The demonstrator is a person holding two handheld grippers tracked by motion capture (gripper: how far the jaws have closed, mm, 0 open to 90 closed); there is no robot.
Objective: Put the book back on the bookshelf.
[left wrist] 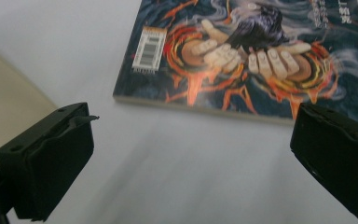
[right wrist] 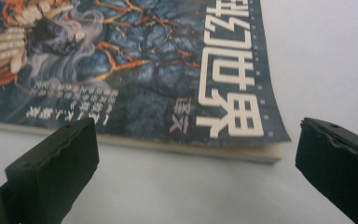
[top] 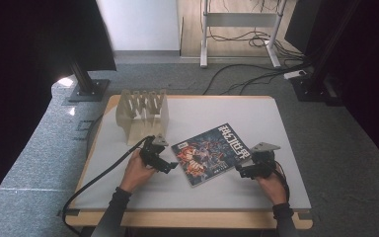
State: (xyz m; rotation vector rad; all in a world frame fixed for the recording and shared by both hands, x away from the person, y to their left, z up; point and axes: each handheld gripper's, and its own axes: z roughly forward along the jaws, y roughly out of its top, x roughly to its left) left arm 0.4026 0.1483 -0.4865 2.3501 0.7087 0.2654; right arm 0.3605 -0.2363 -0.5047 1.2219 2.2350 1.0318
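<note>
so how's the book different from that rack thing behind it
The book lies flat near the front of the table, between the left gripper and right gripper; the rack stands upright at the far left. The book's cover is dark blue with orange art and white lettering; the rack is plain beige. The book is a closed slab; the rack has open slots. Both rest on the table, ungripped.

High view: table (top: 276,148) evenly lit from above, surroundings left dark at both sides, edges bowed. Gripper views: book (left wrist: 242,56) rendered soft, near jaws blurred, white surface washed bright.
</note>
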